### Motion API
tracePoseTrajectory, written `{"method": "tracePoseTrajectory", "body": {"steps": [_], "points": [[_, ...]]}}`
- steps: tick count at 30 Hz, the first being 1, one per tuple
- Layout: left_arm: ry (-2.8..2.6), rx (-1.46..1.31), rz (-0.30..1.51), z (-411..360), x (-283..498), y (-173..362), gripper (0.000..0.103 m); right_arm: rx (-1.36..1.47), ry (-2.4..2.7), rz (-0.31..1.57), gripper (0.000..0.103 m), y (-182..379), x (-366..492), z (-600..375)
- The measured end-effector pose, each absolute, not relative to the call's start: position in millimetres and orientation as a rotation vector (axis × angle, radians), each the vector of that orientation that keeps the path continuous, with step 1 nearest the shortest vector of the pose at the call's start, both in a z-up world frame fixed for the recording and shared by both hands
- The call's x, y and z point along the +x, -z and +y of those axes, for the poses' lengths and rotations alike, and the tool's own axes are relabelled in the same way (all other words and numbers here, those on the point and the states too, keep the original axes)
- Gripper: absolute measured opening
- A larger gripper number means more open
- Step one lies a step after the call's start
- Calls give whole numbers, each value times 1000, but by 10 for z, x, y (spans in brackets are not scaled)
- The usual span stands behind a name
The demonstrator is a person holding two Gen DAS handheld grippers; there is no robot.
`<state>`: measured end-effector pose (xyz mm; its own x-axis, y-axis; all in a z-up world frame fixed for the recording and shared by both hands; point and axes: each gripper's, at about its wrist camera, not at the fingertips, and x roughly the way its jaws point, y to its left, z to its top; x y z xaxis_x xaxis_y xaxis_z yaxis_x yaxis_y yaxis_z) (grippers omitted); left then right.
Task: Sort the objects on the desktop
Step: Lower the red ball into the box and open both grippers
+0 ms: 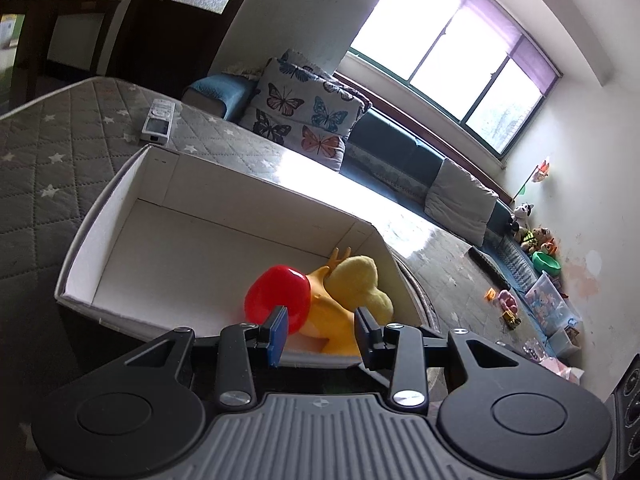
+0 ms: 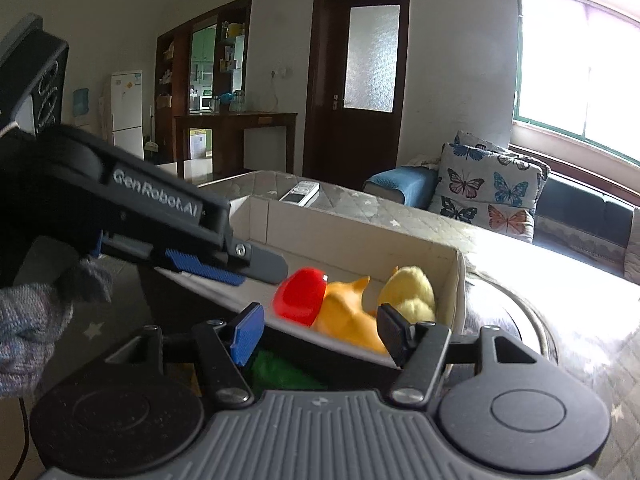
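Observation:
A white cardboard box [image 1: 168, 184] stands on the grey quilted table. In its near right corner lie a red round toy [image 1: 276, 296], an orange toy [image 1: 324, 320] and a yellow plush [image 1: 360, 284]. My left gripper [image 1: 322, 330] is open and empty just above the box's near wall, pointing at the toys. In the right wrist view the same red toy [image 2: 300, 294], orange toy [image 2: 348, 316] and yellow plush [image 2: 412, 292] sit in the box [image 2: 360, 244]. My right gripper [image 2: 320, 334] is open and empty before the box. The left gripper [image 2: 224, 268] reaches in from the left. Something green [image 2: 280, 372] lies below the right gripper.
A white remote [image 1: 158, 120] lies on the table beyond the box. A butterfly cushion [image 1: 304, 112] and a dark sofa [image 1: 400, 152] stand behind the table. Toys and bins [image 1: 548, 300] sit on the floor at right. A dark door [image 2: 356, 76] is at the back.

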<state>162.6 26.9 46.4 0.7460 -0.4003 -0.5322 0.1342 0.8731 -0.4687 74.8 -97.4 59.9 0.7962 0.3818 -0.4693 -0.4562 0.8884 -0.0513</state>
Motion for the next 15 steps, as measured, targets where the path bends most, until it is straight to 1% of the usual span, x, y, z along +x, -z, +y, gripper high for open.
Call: {"method": "tracePoseTrajectory", "body": {"steps": [15], "points": [[282,-377,658,177,1123,-425,39,-131,-449,521,64,-400,416,-1046]]}}
